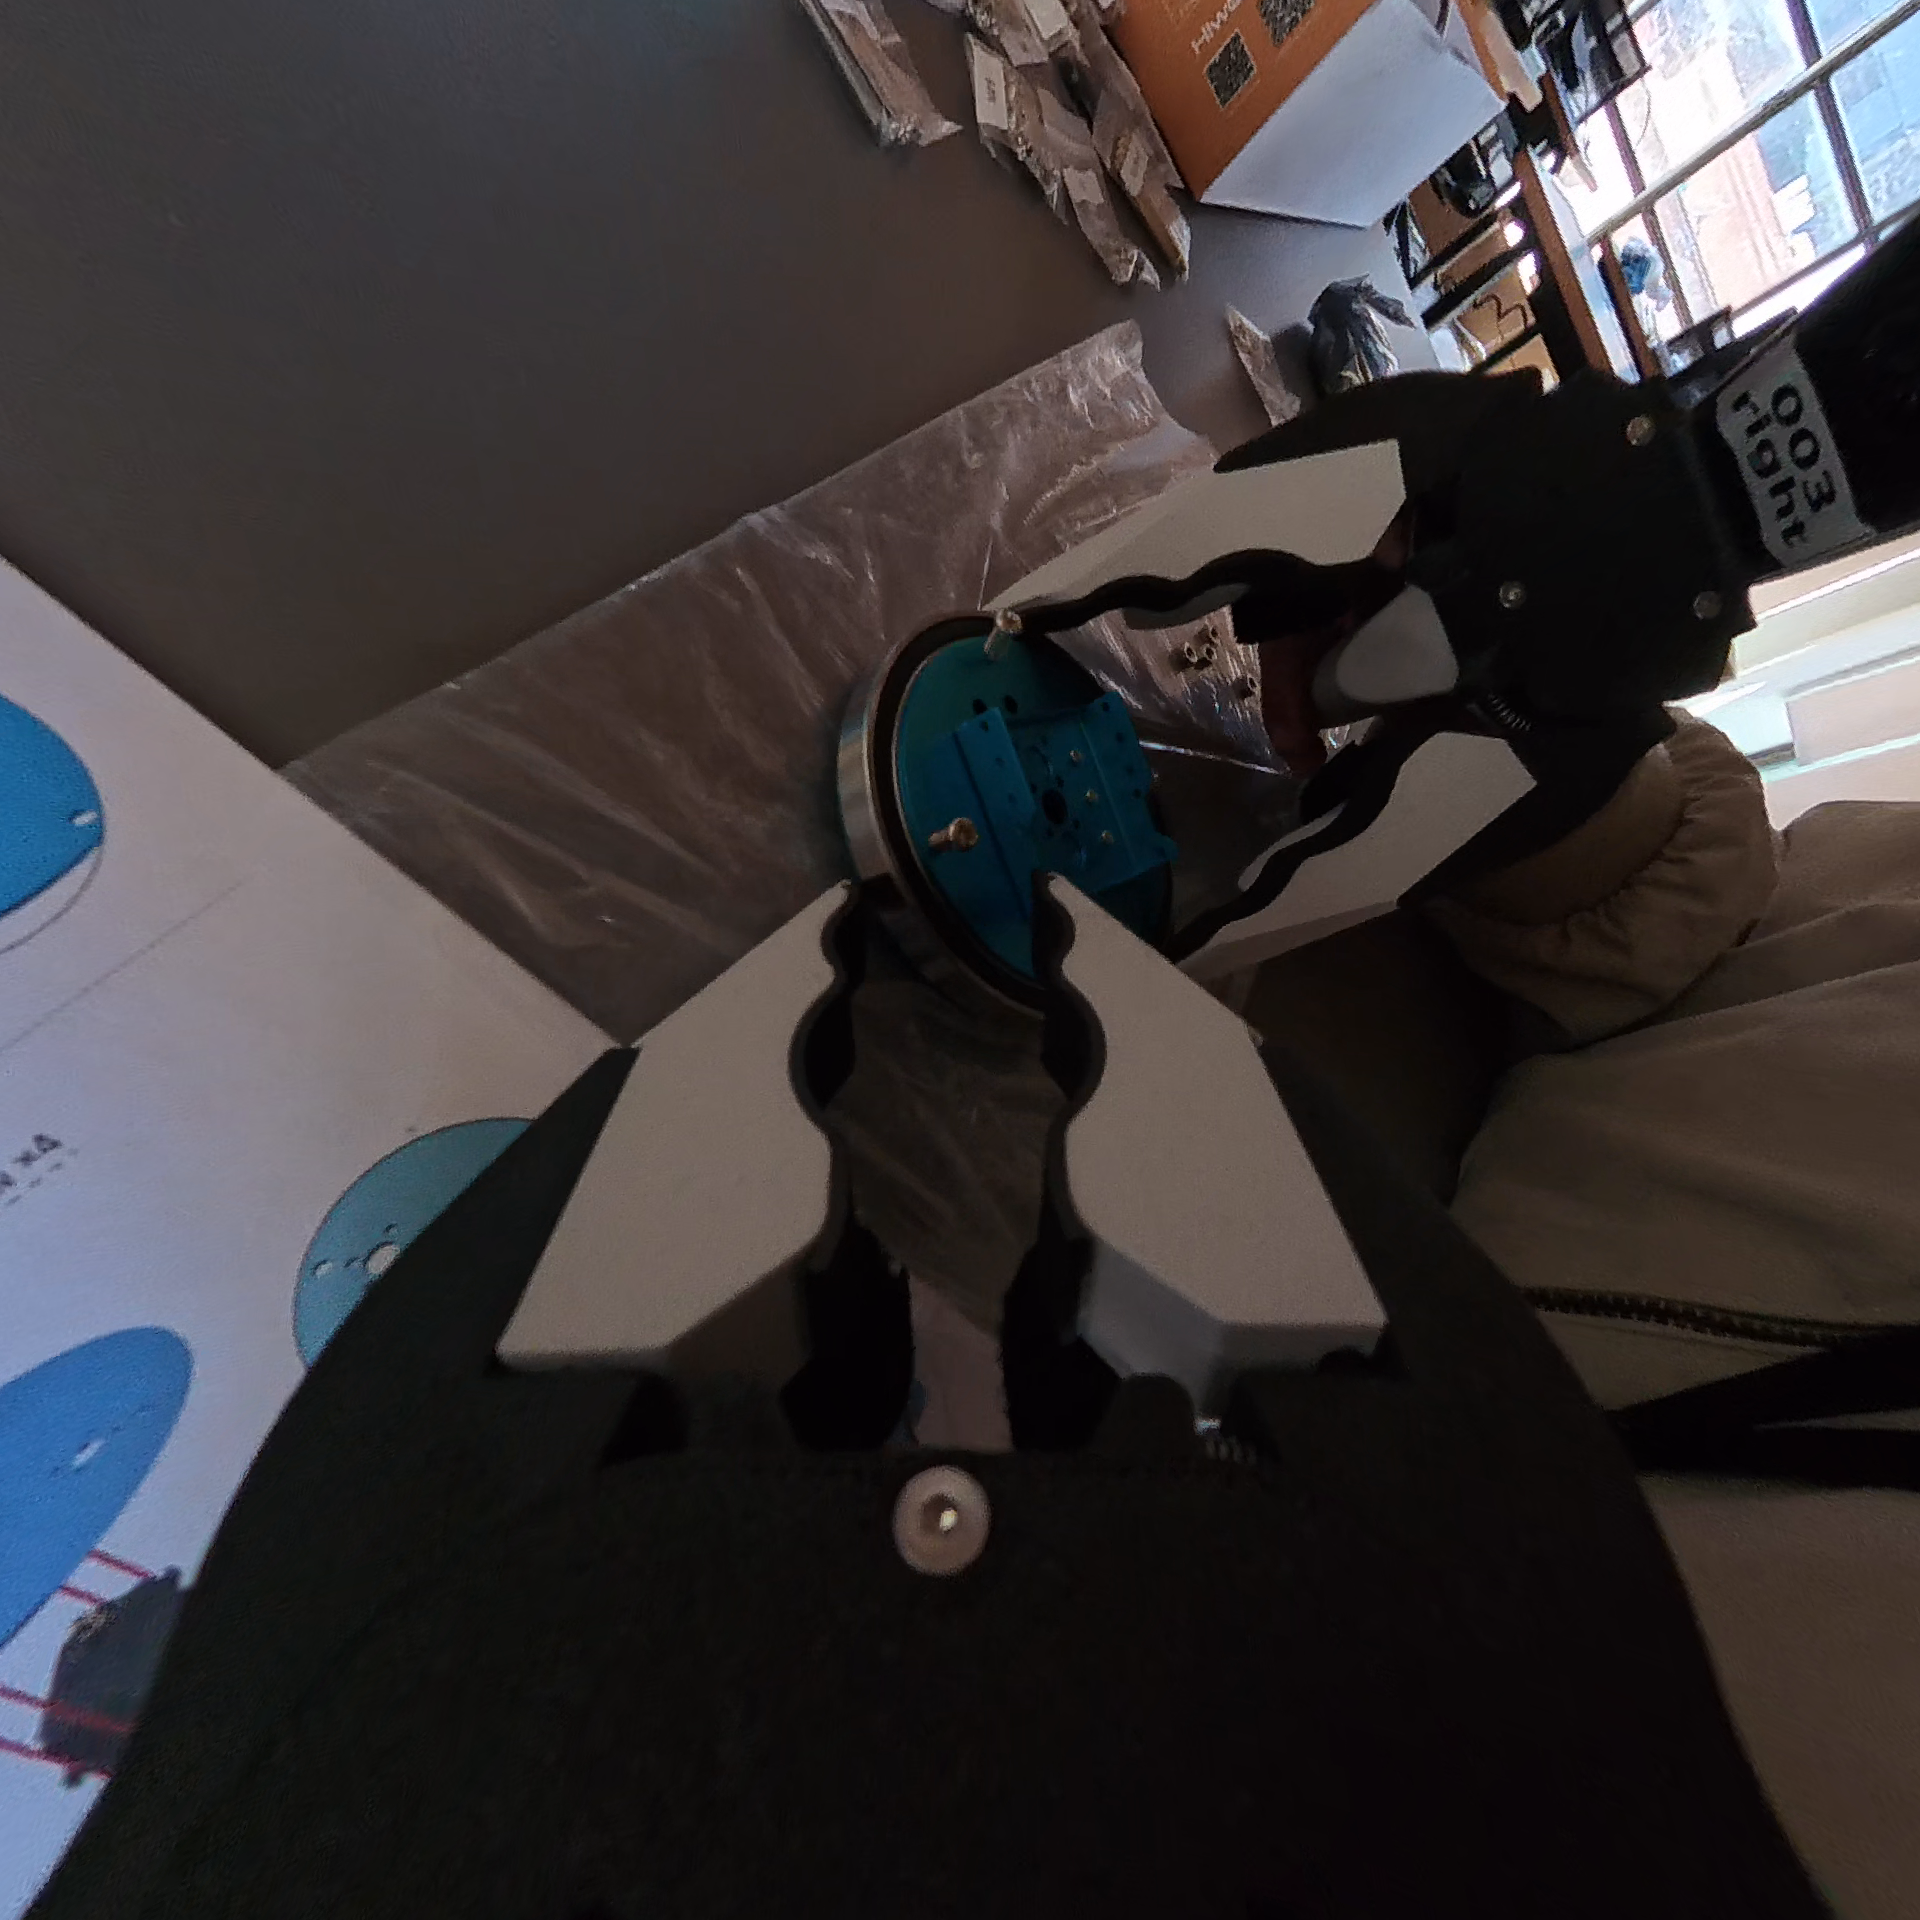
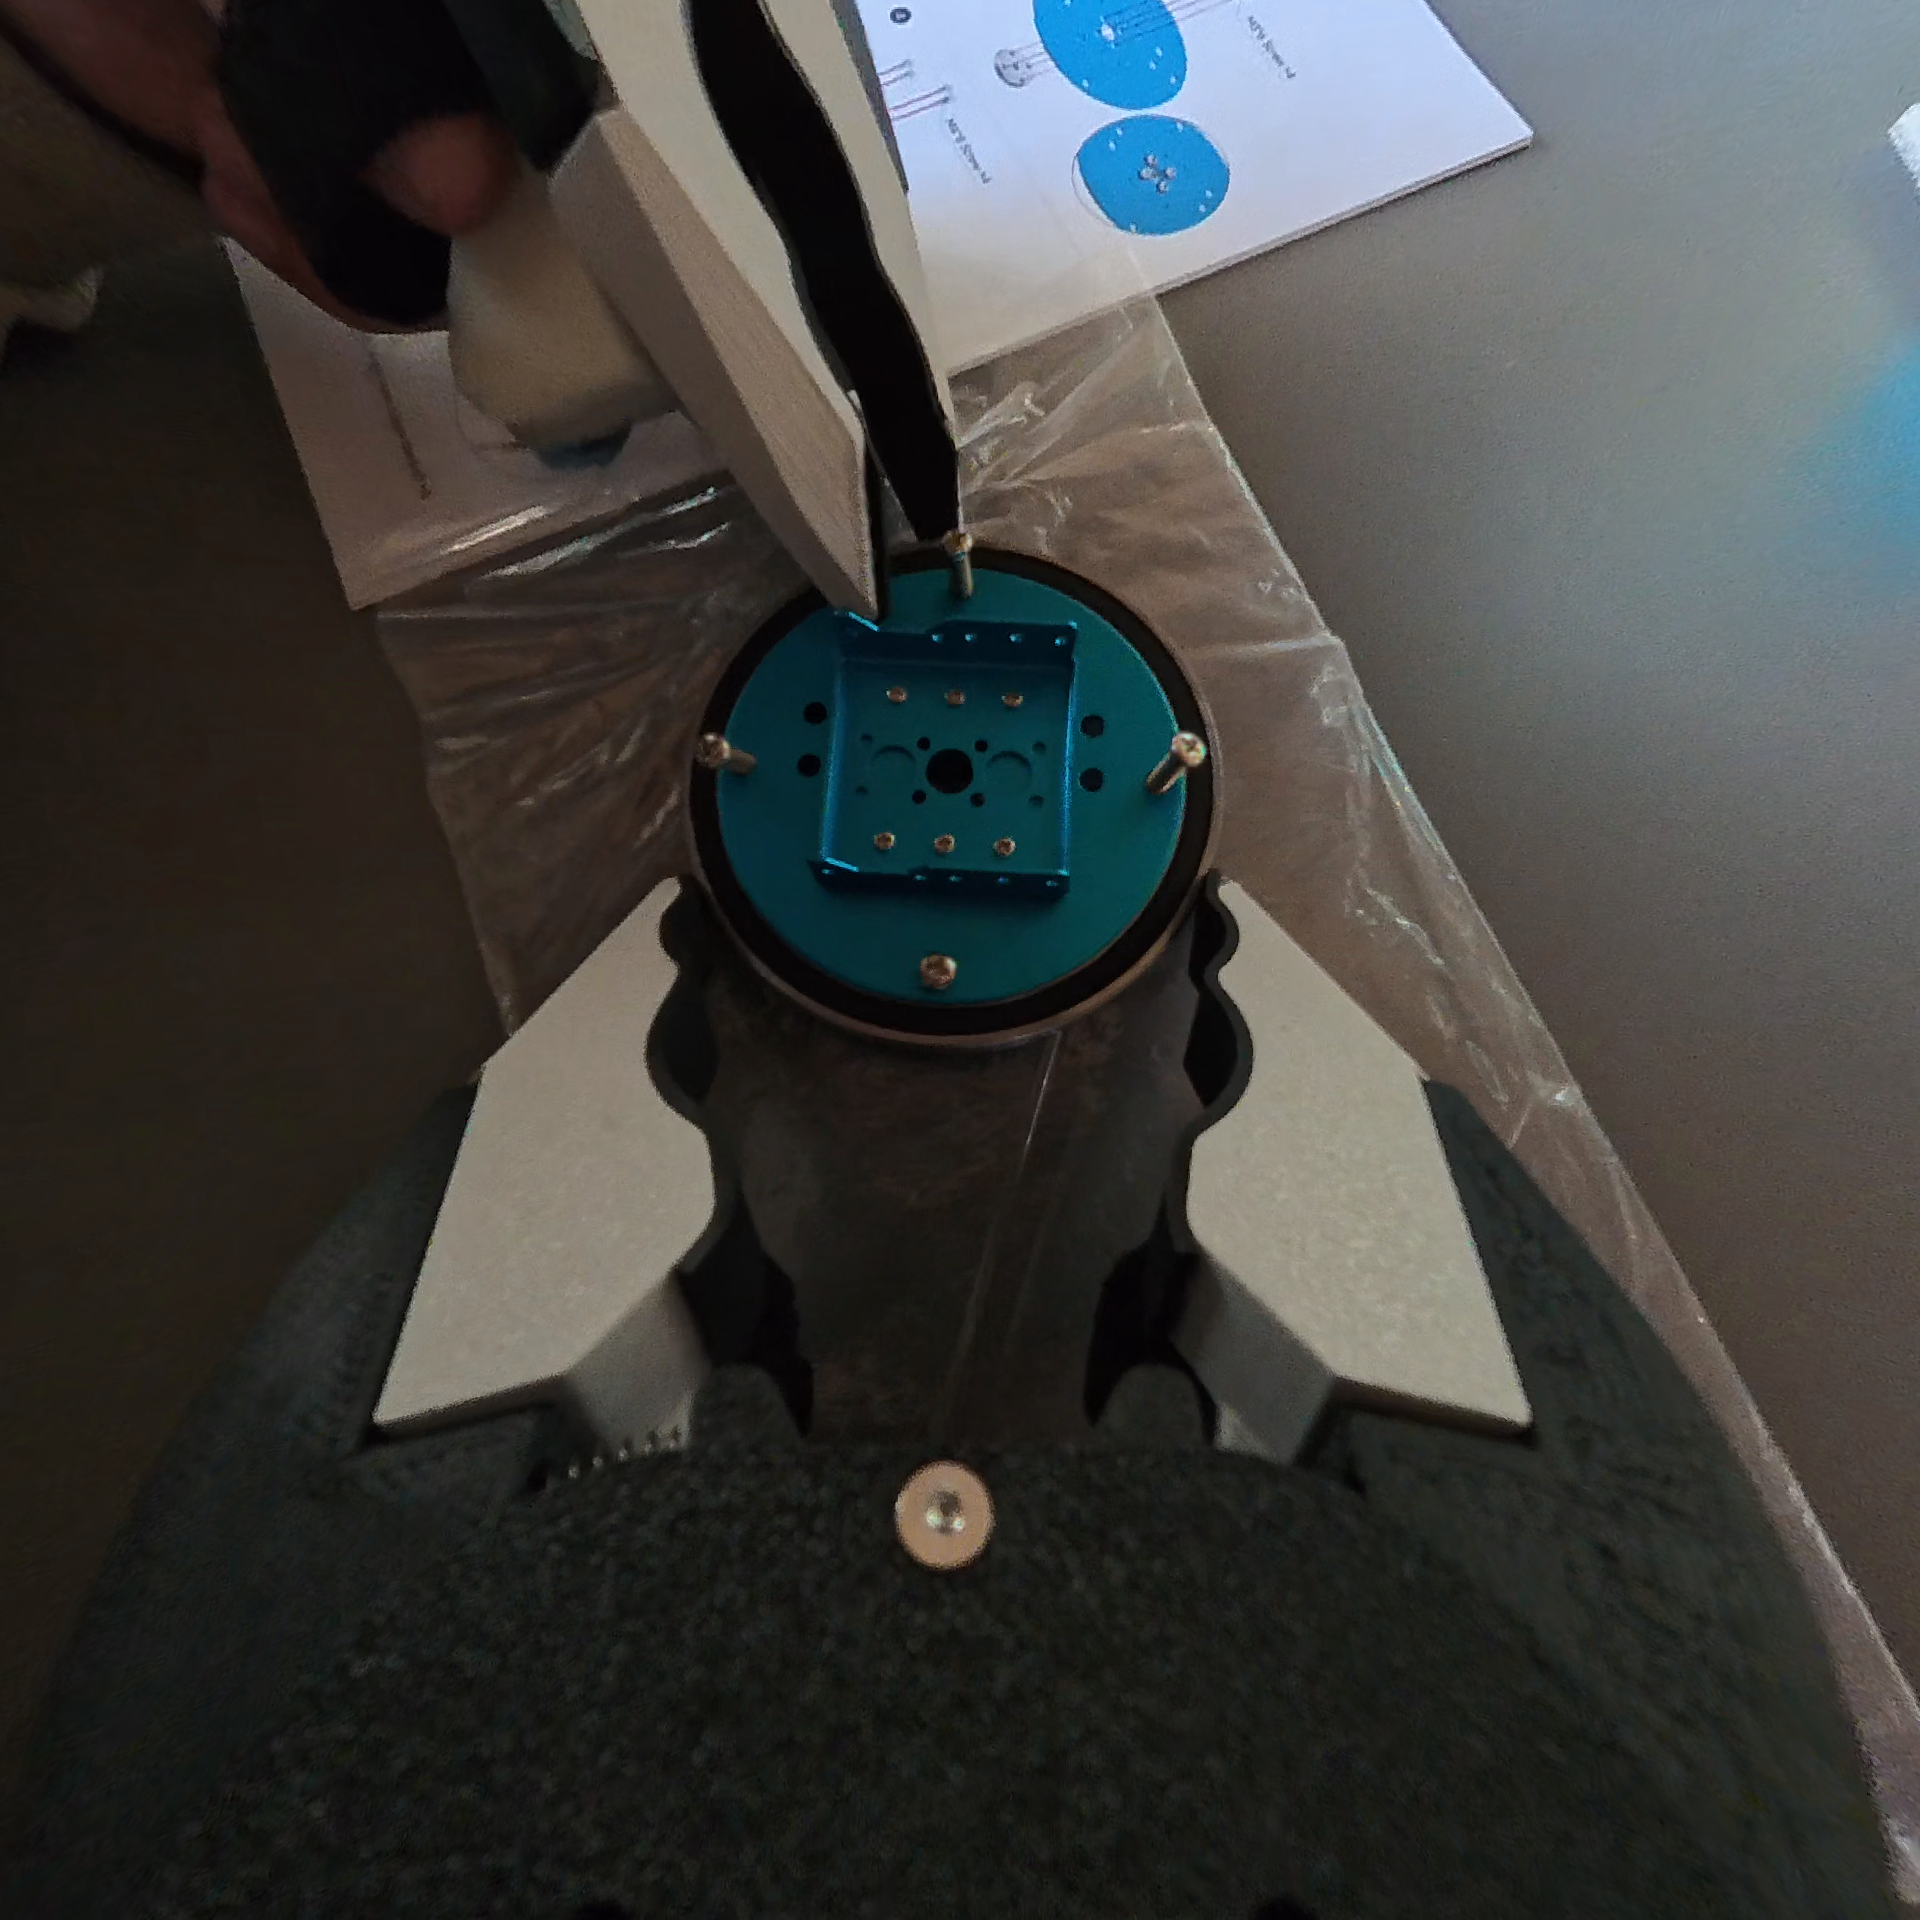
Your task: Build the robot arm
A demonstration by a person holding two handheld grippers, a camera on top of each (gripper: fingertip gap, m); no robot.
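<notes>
A round blue disc (image 1: 935, 769) with a black ring and a silver rim carries a square blue bracket (image 1: 1049, 790) and several brass screws. My left gripper (image 1: 948, 894) is shut on the disc's rim, one finger on its face and one behind. It holds the disc tilted over a clear plastic bag (image 1: 623, 748). In the right wrist view the disc (image 2: 1122, 883) faces me, with the bracket (image 2: 1039, 769) in its middle and a screw (image 2: 1174, 758) sticking out. My right gripper (image 2: 945, 899) is open wide and straddles the disc's lower edge. The left gripper (image 2: 906, 571) comes in from above.
A white instruction sheet (image 1: 208, 935) with blue circles lies on the grey table (image 1: 416, 312) and shows in the right wrist view (image 2: 1195, 187). An orange and white box (image 1: 1299, 94) and small parts bags (image 1: 1039, 104) sit far off. A beige sleeve (image 1: 1621, 862) is behind the right gripper (image 1: 1101, 779). The gap from one gripper's tips to the other's is roughly 5 centimetres.
</notes>
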